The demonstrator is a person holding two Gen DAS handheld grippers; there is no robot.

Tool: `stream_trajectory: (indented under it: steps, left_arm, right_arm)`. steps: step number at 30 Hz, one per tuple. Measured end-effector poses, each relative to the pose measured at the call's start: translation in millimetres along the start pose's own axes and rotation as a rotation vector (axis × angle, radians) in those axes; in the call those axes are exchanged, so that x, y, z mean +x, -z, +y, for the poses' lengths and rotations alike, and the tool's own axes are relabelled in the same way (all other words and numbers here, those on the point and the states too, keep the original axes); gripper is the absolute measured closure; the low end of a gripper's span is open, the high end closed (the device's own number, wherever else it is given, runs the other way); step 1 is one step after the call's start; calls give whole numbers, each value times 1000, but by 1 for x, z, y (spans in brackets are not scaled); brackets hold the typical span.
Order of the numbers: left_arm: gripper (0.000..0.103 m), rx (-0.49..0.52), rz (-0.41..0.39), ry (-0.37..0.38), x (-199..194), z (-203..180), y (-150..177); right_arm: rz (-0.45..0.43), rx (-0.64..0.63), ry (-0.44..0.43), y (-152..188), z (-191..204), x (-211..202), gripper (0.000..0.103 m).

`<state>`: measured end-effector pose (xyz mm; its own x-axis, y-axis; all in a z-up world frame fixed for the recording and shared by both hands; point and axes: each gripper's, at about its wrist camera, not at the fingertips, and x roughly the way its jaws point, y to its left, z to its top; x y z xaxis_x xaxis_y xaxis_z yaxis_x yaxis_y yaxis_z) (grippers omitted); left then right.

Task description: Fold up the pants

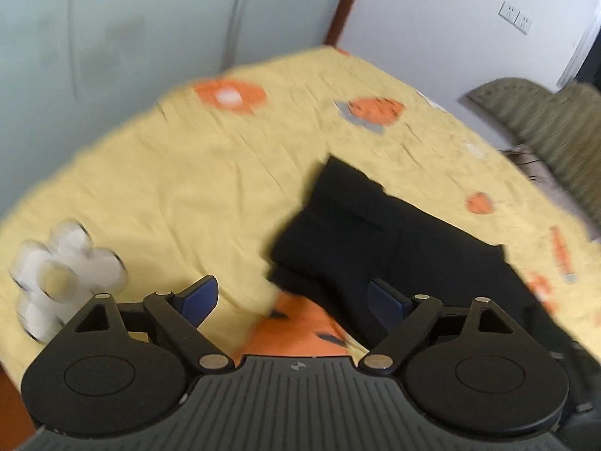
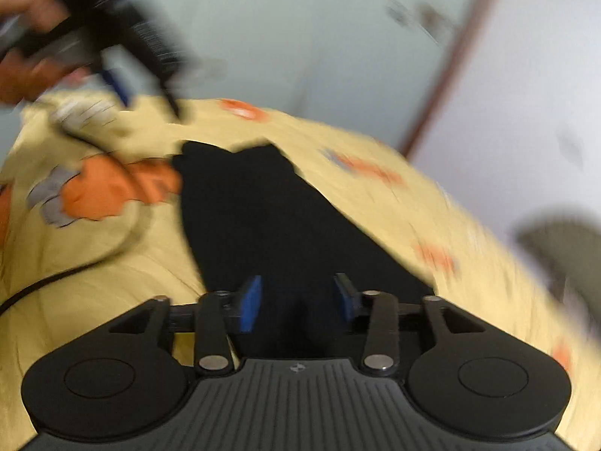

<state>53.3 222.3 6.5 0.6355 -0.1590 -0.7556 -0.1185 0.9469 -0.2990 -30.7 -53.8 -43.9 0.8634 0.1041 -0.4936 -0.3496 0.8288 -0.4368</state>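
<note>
Black pants [image 1: 379, 233] lying folded into a compact stack on the yellow flowered bedsheet [image 1: 180, 188], sitting at about two o'clock from the left claw [image 1: 296, 300]. Left claw spread wide, blue pads apart, gripping nothing, one pad over bare sheet and the other over the cloth edge, likely lined up to square that near fold. Right claw [image 2: 296, 300] also parted and empty, hovering straight over the dark fabric running off toward twelve o'clock, probably ready to pinch. Heavy blur throughout, so seams unreadable.
</note>
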Motion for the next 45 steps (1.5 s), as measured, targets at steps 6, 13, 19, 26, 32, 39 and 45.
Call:
stream_trajectory:
  steps: [6, 13, 19, 26, 32, 39, 45]
  left_arm:
    - [15, -126, 87, 101, 16, 24, 6]
    - [13, -343, 143, 322, 46, 53, -1]
    - [10, -425, 165, 389, 64, 59, -2]
    - [2, -578, 187, 532, 86, 77, -5]
    - [2, -634, 202, 608, 105, 74, -15]
    - [4, -629, 226, 697, 128, 55, -37]
    - [38, -638, 242, 706, 146, 36, -49]
  right_arm:
    - [-80, -238, -36, -31, 57, 38, 55]
    - [-36, -365, -14, -29, 89, 77, 55]
    - [-78, -476, 100, -41, 106, 99, 55]
    - [-101, -514, 139, -59, 106, 134, 73]
    - [-116, -190, -29, -73, 60, 125, 88]
    - [-225, 110, -114, -82, -1, 106, 88]
    - [-247, 71, -95, -72, 4, 98, 89]
